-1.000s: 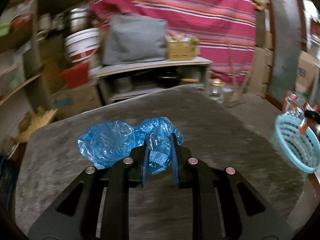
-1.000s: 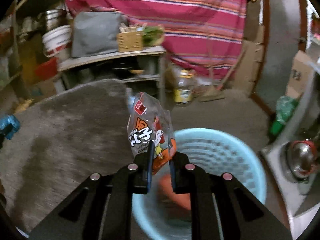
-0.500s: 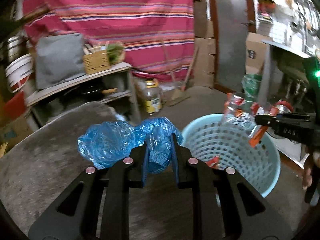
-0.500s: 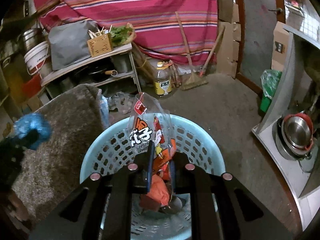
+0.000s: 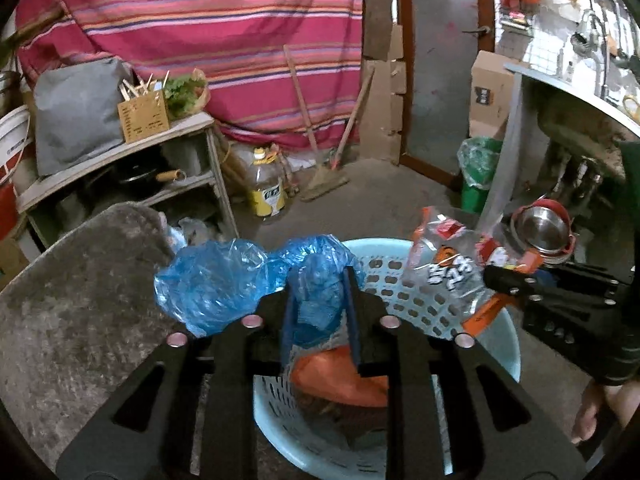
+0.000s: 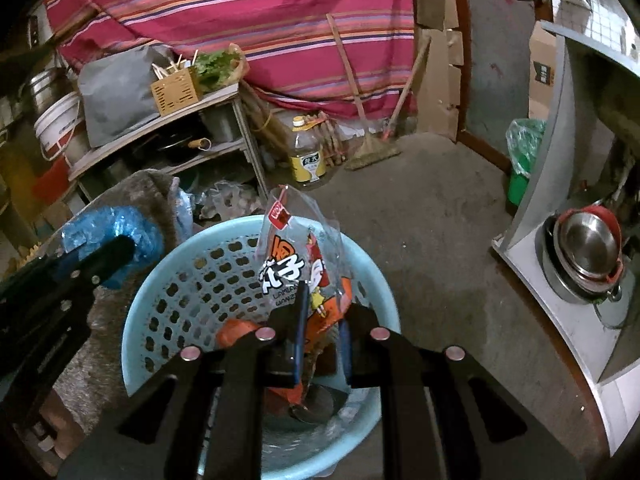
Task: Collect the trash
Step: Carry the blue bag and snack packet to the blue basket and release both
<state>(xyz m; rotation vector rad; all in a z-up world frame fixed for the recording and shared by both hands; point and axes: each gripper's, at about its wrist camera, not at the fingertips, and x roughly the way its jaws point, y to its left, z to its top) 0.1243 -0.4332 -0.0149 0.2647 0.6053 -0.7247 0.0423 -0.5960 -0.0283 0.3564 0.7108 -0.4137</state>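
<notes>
A: A striped red cloth [image 5: 208, 12] is hanging behind the cluttered floor; in the left wrist view, the left gripper [image 5: 318, 312] is easing its jaws apart, the blue plastic bag [image 5: 248, 280] between them, over the pale blue basket [image 5: 500, 344].

B: In the right wrist view, the right gripper [image 6: 320, 332] is clamping the snack wrapper [image 6: 304, 264] above that basket [image 6: 168, 280]. Best releasing only once squarely over the rim.

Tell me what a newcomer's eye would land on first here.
First the striped red cloth across the back wall. Then the pale blue basket on the floor in front, orange trash already in it. Over it the left gripper, jaws opening, has a crumpled blue bag between them, and the right gripper is shut on a snack wrapper.
</notes>
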